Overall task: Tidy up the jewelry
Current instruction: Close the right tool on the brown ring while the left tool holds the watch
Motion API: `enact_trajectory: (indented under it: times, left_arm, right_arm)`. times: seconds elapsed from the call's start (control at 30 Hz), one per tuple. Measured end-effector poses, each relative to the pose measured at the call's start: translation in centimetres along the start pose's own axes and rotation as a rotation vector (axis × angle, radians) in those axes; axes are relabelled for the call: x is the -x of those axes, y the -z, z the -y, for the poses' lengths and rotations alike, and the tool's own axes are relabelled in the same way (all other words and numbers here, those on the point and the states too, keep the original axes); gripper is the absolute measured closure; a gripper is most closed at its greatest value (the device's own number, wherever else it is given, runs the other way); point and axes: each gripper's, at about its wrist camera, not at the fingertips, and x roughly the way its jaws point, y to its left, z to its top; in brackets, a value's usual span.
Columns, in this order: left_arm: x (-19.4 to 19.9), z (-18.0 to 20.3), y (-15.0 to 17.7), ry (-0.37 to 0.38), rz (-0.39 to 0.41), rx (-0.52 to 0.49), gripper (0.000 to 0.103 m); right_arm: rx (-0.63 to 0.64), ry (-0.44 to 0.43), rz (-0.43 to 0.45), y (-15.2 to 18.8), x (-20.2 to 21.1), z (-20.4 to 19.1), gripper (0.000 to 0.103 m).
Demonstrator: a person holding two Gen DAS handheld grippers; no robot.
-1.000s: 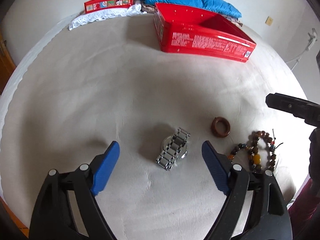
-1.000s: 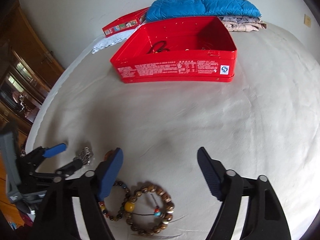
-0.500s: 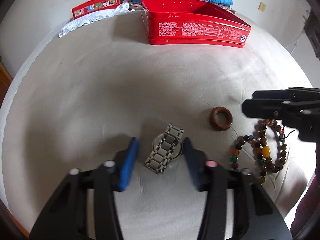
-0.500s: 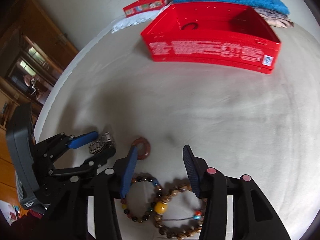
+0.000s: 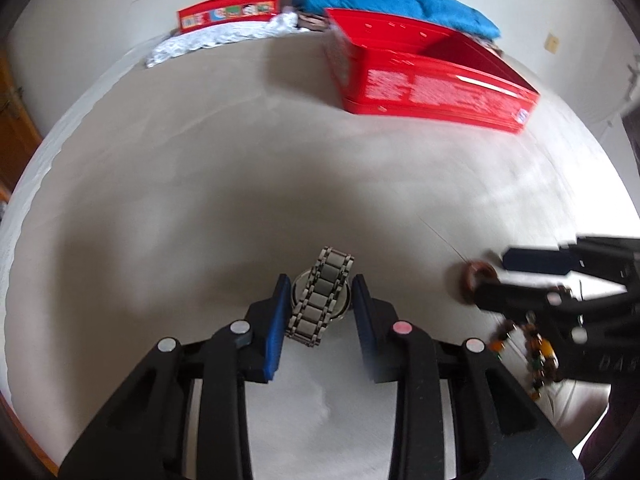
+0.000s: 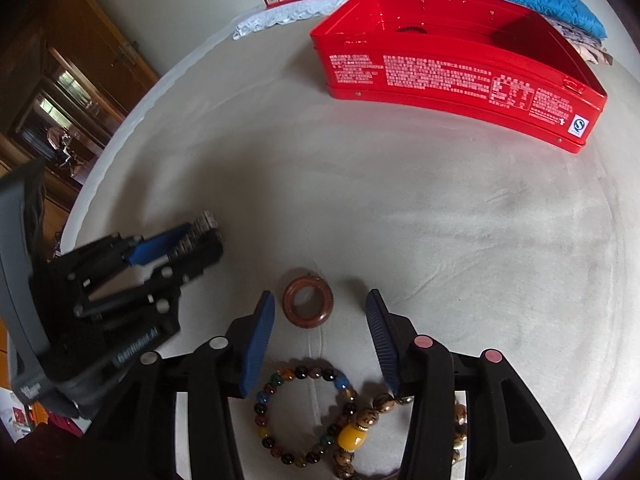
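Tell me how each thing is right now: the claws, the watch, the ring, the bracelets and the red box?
Left claw: closing around the watch, pads at its sides.
Watch: lying on the bed, between the pads.
Right claw: open around the ring.
Ring: lying flat, untouched.
Bracelets: lying flat.
Red box: open, lid off.

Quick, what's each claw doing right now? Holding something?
Left gripper: jaws just closing around the metal watch, pads at its sides.
Right gripper: open, holding nothing; brown ring lies between its jaws.

The red box (image 5: 432, 84) looks blurry from the left wrist. Below it, the right gripper (image 5: 492, 276) hides part of the beads (image 5: 536, 352) and brown ring (image 5: 472, 280).
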Motion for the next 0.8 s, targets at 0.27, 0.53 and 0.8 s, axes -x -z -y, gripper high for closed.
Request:
enact_trajectory:
  times: [0.27, 0.53, 0.8]
  left_arm:
    - [-0.2, -1.0, -0.4, -0.006, -0.002, 0.032, 0.073]
    - [0.1, -1.3, 0.1, 0.026, -0.008, 0.039, 0.073]
    - [1.2, -1.1, -0.1, 0.047, 0.023, 0.039, 0.073]
  right_arm:
    - [0.064, 0.081, -0.001, 0.1, -0.7, -1.3, 0.064]
    - [0.061, 0.102, 0.029, 0.2, -0.4, -1.4, 0.074]
    - [0.014, 0.088, 0.127, -0.5, 3.7, 0.4, 0.074]
